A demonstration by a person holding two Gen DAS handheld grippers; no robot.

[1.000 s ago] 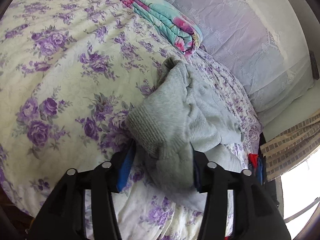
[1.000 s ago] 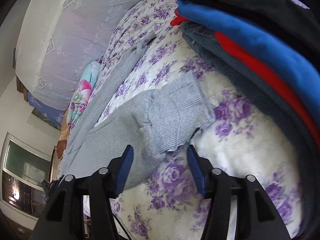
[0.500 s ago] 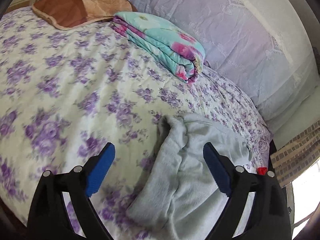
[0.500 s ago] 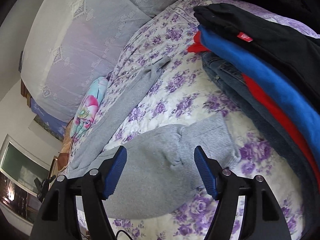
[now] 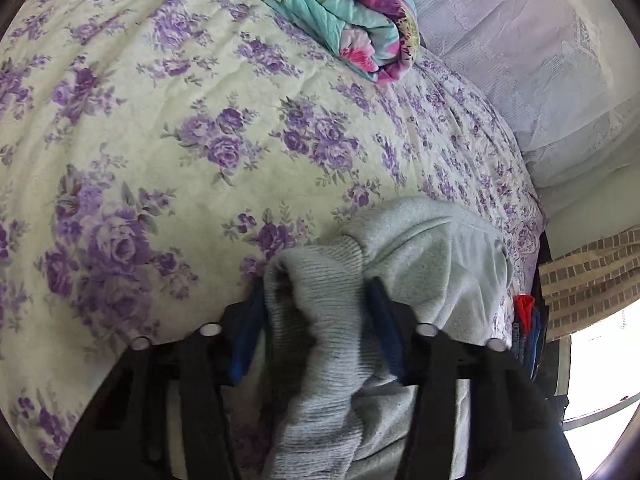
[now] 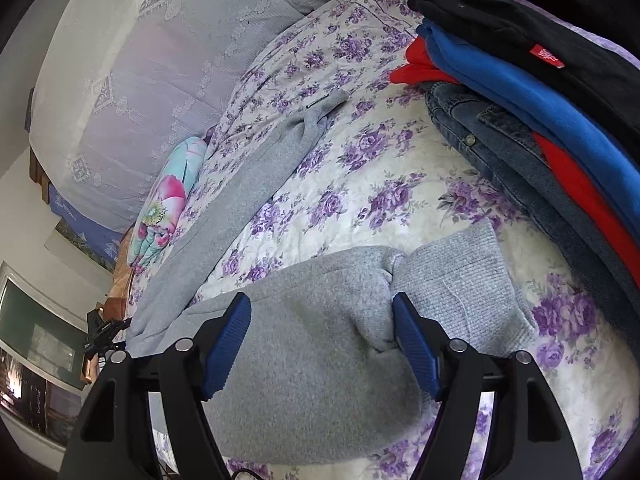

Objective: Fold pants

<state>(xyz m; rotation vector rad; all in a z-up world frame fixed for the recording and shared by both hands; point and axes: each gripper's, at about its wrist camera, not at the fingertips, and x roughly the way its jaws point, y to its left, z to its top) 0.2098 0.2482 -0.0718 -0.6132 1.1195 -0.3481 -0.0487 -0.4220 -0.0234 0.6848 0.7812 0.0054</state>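
A: Left gripper (image 5: 316, 320)?
B: Jaws closing around the ribbed cuff of the grey pants (image 5: 420, 264), lying on the floral bedspread (image 5: 160, 120).
A: Right gripper (image 6: 320, 340)?
B: Jaws opening, straddling the other leg's cuff without gripping it.

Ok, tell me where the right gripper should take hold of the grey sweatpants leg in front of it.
Grip the ribbed cuff at the end of the grey sweatpants, coming from above: it lies flat and bare on the bedspread. The right gripper is opening astride the leg just short of it.

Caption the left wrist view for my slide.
Left gripper closing around grey sweatpants' ribbed cuff on floral bedspread.
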